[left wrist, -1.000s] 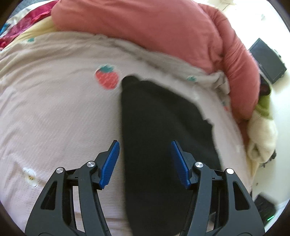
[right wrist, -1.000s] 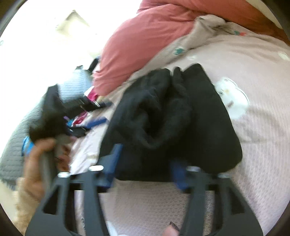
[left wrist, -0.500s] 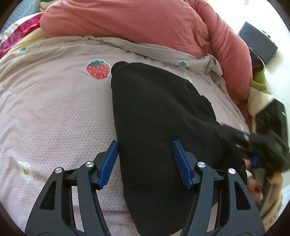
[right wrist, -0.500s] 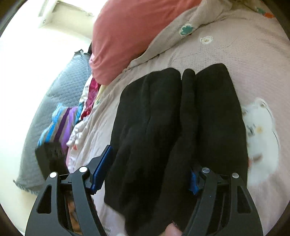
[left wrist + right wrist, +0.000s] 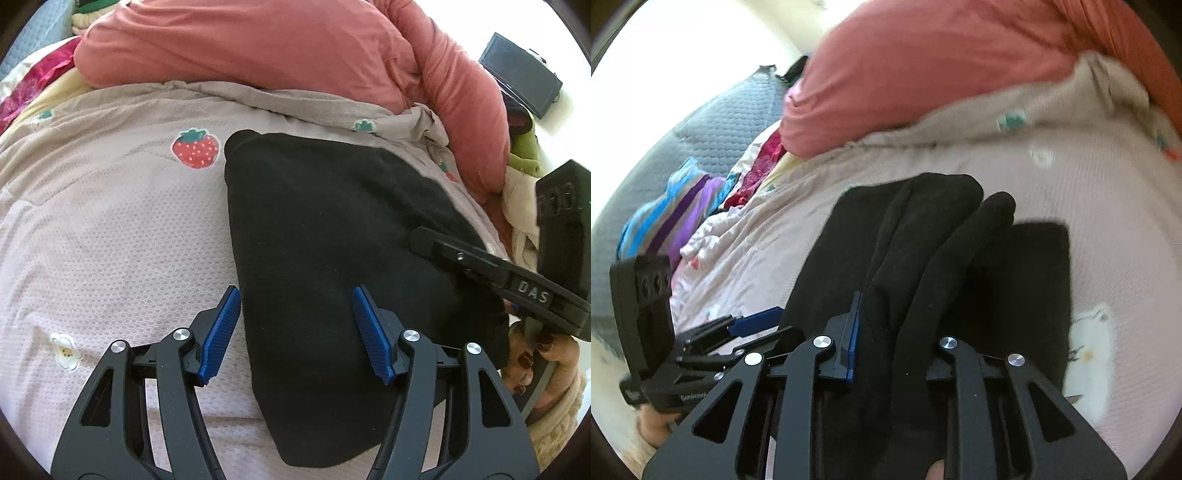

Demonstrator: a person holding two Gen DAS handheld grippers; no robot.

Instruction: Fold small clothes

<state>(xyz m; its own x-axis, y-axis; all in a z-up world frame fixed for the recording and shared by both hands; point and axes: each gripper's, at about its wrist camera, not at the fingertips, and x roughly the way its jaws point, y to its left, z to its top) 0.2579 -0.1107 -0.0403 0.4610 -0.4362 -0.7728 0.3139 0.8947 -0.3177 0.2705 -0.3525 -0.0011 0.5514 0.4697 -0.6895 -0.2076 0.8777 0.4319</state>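
The right tongs (image 5: 890, 332) have just been closing and now pinch a raised ridge of the black garment (image 5: 332, 229), with cloth bunched thick between the blue pads. The left tongs (image 5: 295, 328) stand wide apart over the garment's near left edge, holding nothing; the left pad sits just off the cloth, the right pad above it.

The garment lies on the bed, spread lengthwise from near to far, with rolled folds along its right side in the right wrist view.

My worry is the grip: the right tongs seem to have taken several layers at once, so pulling could drag the whole piece across the bed rather than turn one flap over. The fleecy cloth may also slip out if only a thin ridge is caught. With the left tongs not pressing down, nothing anchors the other edge, and the fold could end up crooked or bunched. The two tools are close together, so they might knock one another.

The bedsheet (image 5: 110, 240) is pale pink, soft and textured, printed with a strawberry (image 5: 194, 147) and small flowers; it gives under load and wrinkles easily. A coral duvet (image 5: 258, 48) is heaped along the far side. Striped clothes (image 5: 676, 214) and a grey quilted blanket (image 5: 720, 122) lie to the left, and a dark box (image 5: 521, 74) sits far right on a bright floor.
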